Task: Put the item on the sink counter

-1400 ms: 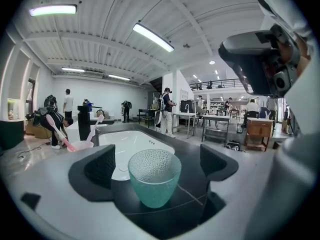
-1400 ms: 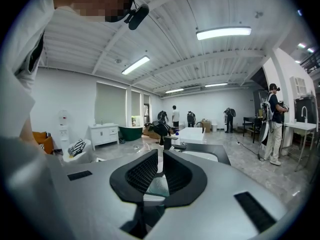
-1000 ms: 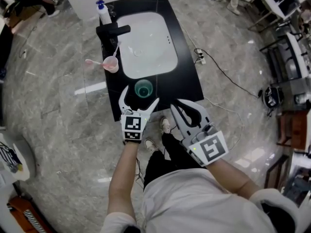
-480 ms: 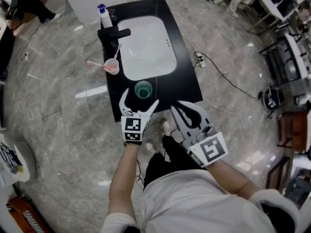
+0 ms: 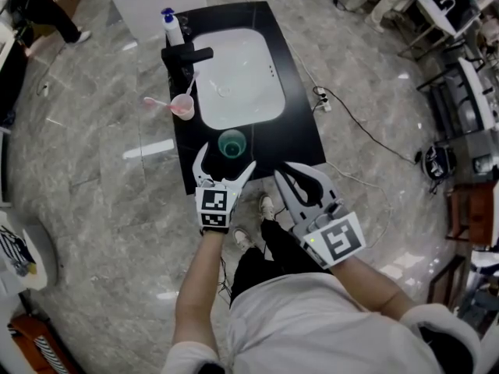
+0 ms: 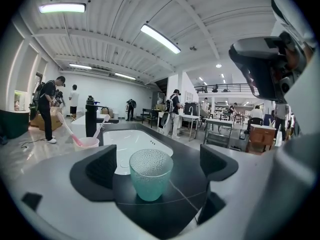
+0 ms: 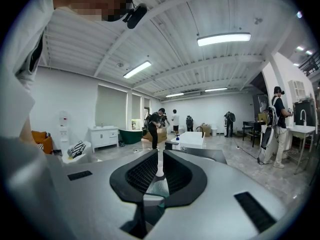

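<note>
empty teal cup [image 6: 151,174] between parted jaws of left gripper [image 5: 226,158], pink cup [image 5: 184,106] holding toothbrushes [image 5: 190,84], right gripper [image 5: 287,170] clenched

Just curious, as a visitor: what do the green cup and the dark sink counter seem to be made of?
The green cup looks like translucent glass or plastic: light shows through its dimpled wall. The sink counter looks like polished black stone or a lookalike: glossy, with thin pale lines like veins.
</note>
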Motion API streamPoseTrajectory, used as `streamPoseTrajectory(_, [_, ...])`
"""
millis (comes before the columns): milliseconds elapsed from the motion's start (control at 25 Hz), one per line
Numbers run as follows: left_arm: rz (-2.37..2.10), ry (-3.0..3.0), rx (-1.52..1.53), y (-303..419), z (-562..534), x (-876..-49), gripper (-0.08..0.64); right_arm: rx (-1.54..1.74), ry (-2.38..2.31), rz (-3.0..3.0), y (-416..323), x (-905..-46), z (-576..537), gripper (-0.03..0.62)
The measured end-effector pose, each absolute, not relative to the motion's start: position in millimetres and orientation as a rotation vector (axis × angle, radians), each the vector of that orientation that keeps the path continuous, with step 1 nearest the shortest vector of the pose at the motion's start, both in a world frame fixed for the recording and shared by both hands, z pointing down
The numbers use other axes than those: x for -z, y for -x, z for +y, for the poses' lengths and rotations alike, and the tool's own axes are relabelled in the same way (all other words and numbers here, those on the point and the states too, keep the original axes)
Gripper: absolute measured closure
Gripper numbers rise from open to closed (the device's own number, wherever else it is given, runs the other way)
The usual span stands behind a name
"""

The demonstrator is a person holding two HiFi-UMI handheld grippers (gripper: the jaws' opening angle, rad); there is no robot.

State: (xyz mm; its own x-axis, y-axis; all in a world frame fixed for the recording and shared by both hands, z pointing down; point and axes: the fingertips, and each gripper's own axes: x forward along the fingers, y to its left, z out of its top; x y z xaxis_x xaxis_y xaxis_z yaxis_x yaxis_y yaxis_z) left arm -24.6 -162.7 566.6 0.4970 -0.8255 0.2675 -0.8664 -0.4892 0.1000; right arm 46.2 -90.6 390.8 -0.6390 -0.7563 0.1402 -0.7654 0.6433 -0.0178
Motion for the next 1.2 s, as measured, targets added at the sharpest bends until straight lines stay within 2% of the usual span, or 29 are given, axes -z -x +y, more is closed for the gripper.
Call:
streamPoseTrajectory(840, [-1.487,-2.479,-0.265,23,-144,-561,0.048,-0.114,-1.272,-2.756,-53,-385,-77,0.538])
streamPoseTrajectory(1200, [-1.52,-2.467,-0.254,21,-136,-554,0.075,-0.113,-1.282,-2.763,-60,-381,-73,0.538])
